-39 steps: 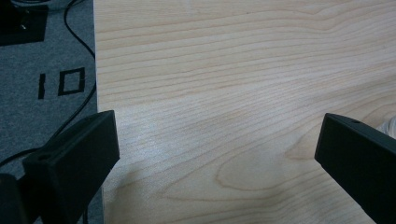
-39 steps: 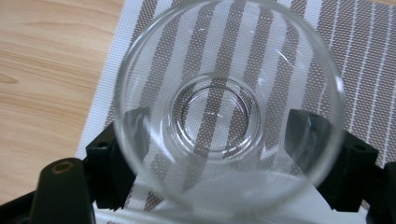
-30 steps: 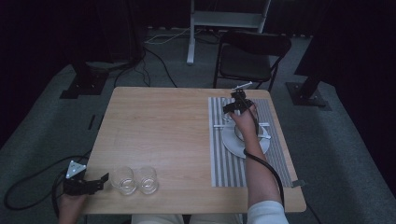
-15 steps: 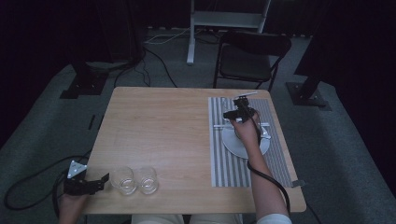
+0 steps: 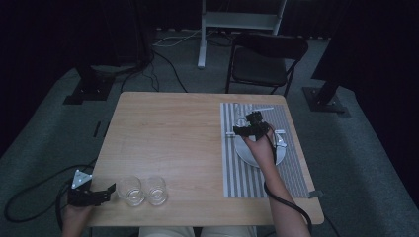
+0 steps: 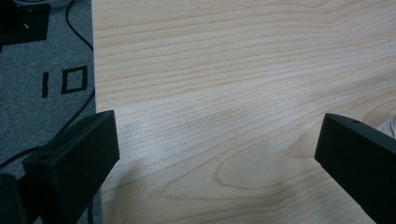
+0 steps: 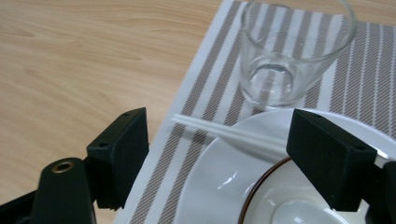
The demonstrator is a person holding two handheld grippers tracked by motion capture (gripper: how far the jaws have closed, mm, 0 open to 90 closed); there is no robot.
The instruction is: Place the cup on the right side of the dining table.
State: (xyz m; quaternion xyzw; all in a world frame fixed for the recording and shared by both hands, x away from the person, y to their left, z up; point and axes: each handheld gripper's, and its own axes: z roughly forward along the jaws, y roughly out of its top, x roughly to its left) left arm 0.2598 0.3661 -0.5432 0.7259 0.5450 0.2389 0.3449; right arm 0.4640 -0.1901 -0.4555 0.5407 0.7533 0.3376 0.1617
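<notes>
Right gripper (image 7: 217, 140): it hung over the near rim of the white plate (image 7: 205, 186), jaws spread wide and holding nothing; in the high view it sat above the striped placemat (image 5: 247, 182) at the table's right side (image 5: 251, 129).
Glass ahead of it: a clear tumbler (image 7: 292, 51) stood upright on the placemat (image 7: 210, 84), just beyond the plate's edge and apart from both jaws.
White chopsticks (image 7: 224, 133): they lay across the plate's rim, between the spread jaws, untouched as far as the right gripper view showed.
Plate: white with a thin brown ring inside, resting on the placemat; the person's right hand (image 5: 261, 150) covered much of it from above.
Left gripper (image 5: 106, 194): down at the near left corner of the wooden table (image 5: 168, 128), jaws released and wide, bare wood between them (image 6: 219, 140).
Two glasses (image 5: 142, 190): side by side near the front edge, just to the right of the left gripper's tips; whether a jaw touched the nearer one, I couldn't tell.
Fork (image 5: 281, 139): lay on the placemat just right of the plate.
Beyond the table: a dark folding chair (image 5: 267, 59) stood on the grey floor.
</notes>
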